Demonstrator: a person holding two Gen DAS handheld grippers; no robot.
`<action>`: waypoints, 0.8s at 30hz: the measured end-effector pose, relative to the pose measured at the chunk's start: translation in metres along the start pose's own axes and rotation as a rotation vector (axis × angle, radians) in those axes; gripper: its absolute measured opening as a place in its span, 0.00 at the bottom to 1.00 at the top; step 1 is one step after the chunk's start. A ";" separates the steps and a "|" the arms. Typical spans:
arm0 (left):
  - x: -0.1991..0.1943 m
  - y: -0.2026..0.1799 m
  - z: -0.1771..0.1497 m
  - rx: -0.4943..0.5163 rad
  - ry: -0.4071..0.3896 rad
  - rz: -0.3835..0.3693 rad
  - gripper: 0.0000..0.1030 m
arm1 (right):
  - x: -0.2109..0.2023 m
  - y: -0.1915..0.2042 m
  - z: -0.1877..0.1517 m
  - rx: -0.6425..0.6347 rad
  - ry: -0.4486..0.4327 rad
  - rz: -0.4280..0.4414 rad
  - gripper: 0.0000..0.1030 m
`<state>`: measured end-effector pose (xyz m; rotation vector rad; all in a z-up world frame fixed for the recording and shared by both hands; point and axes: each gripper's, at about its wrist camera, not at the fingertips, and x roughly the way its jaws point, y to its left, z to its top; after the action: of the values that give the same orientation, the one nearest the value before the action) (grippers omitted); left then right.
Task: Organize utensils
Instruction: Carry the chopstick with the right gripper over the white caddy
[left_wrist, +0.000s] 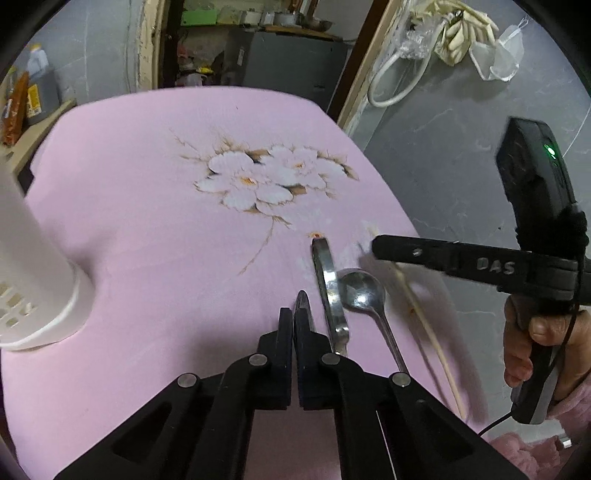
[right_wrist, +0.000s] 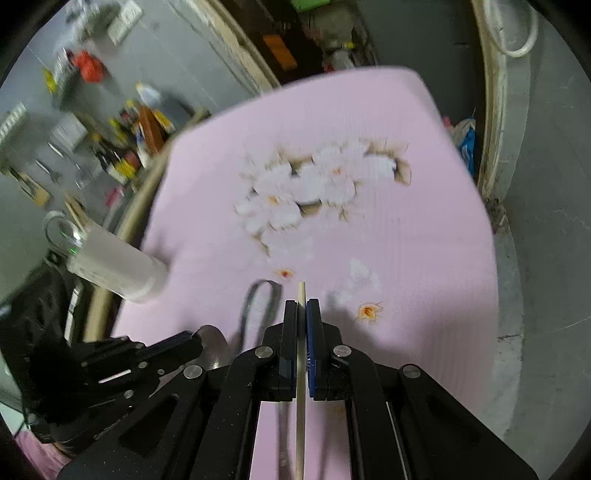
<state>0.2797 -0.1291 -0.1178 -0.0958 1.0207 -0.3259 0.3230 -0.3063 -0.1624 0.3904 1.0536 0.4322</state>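
My left gripper (left_wrist: 294, 314) is shut on a dark-tipped utensil (left_wrist: 303, 301) whose tip pokes out past the fingers, just above the pink flowered cloth (left_wrist: 166, 229). A metal spoon (left_wrist: 364, 291) and a flat metal utensil handle (left_wrist: 327, 280) lie on the cloth just right of it. My right gripper (right_wrist: 301, 306) is shut on a pale wooden chopstick (right_wrist: 300, 406), which also shows in the left wrist view (left_wrist: 432, 325). A white perforated utensil holder (left_wrist: 33, 273) stands at the left; in the right wrist view (right_wrist: 118, 269) it is blurred.
The cloth-covered table ends at a grey marble floor (left_wrist: 461, 155) on the right. A shelf with bottles (right_wrist: 129, 147) stands beyond the table's left side. A white cable (left_wrist: 391, 81) and plastic bags hang at the back right.
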 end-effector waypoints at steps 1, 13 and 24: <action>-0.006 0.000 -0.001 0.003 -0.016 0.010 0.02 | -0.009 0.003 -0.002 0.012 -0.038 0.015 0.04; -0.095 0.027 0.002 -0.023 -0.247 0.084 0.02 | -0.069 0.063 -0.006 -0.006 -0.329 0.112 0.04; -0.200 0.111 0.025 -0.076 -0.452 0.168 0.02 | -0.082 0.177 0.018 -0.058 -0.580 0.220 0.04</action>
<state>0.2297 0.0360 0.0336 -0.1438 0.5877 -0.1028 0.2770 -0.2000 -0.0043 0.5427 0.4348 0.5045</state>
